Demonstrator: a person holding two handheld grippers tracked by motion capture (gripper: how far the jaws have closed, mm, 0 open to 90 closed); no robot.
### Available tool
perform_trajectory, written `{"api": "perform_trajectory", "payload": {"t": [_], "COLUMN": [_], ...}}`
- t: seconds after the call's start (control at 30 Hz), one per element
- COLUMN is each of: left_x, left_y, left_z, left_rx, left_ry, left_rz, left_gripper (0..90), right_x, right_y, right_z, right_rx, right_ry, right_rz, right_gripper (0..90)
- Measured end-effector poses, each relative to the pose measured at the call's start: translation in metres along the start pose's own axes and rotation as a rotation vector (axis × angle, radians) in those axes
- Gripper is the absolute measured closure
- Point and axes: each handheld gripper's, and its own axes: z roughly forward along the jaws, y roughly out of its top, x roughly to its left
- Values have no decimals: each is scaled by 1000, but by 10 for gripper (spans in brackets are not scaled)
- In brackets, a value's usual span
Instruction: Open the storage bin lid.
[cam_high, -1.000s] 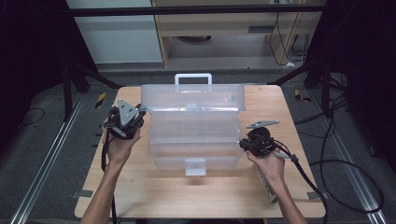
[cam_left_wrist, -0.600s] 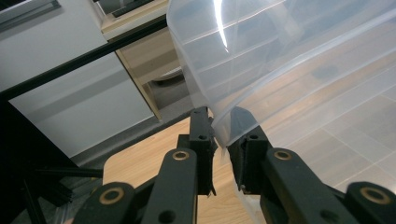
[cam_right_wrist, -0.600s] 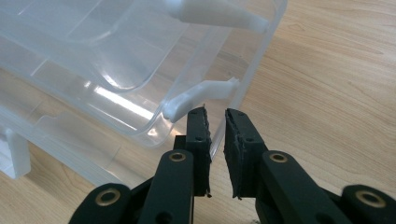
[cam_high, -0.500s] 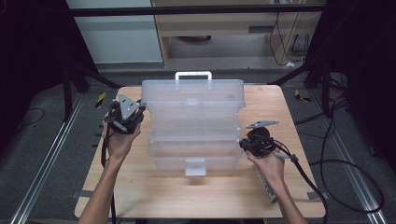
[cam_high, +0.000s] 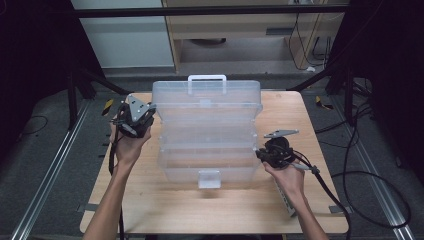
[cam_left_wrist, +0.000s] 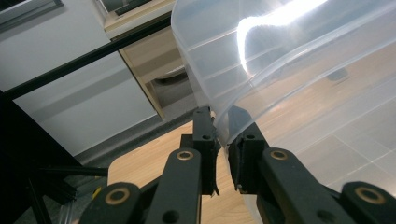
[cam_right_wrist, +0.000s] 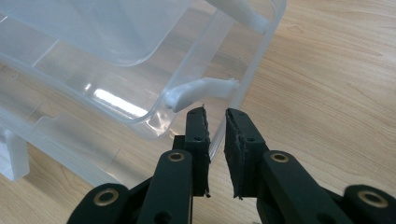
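A clear plastic tiered box (cam_high: 207, 135) stands in the middle of the wooden table (cam_high: 295, 115), partly fanned open. Its lid (cam_high: 207, 95), with a white handle (cam_high: 206, 80), is raised toward the far side. My left gripper (cam_high: 151, 118) is at the lid's left end. In the left gripper view the left gripper (cam_left_wrist: 223, 137) is shut on the lid's clear rim (cam_left_wrist: 224, 112). My right gripper (cam_high: 260, 154) is at the right side of the bottom tray. In the right gripper view the right gripper (cam_right_wrist: 215, 119) is closed on the tray's thin wall, just below a white hinge arm (cam_right_wrist: 201, 91).
A white latch (cam_high: 209, 178) hangs at the box's near front. Bare tabletop lies in front of the box and to its right (cam_right_wrist: 327, 93). Cables (cam_high: 360, 175) trail off the table's right edge. A cabinet (cam_high: 240, 30) and dark frame posts stand beyond the far edge.
The lid and upper trays have risen and swung toward the far side, spreading the tiers apart. My left gripper moved up and back with the lid. The right gripper stayed put.
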Motion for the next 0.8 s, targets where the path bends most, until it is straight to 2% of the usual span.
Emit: {"api": "perform_trajectory", "payload": {"t": [0.8], "left_x": [9], "left_y": [11], "left_z": [13], "left_rx": [4], "left_ry": [-14], "left_rz": [-39], "left_gripper": [829], "right_x": [0], "right_y": [0], "right_z": [3], "right_rx": [11], "right_ry": [-4], "right_rz": [1], "right_gripper": [760]}}
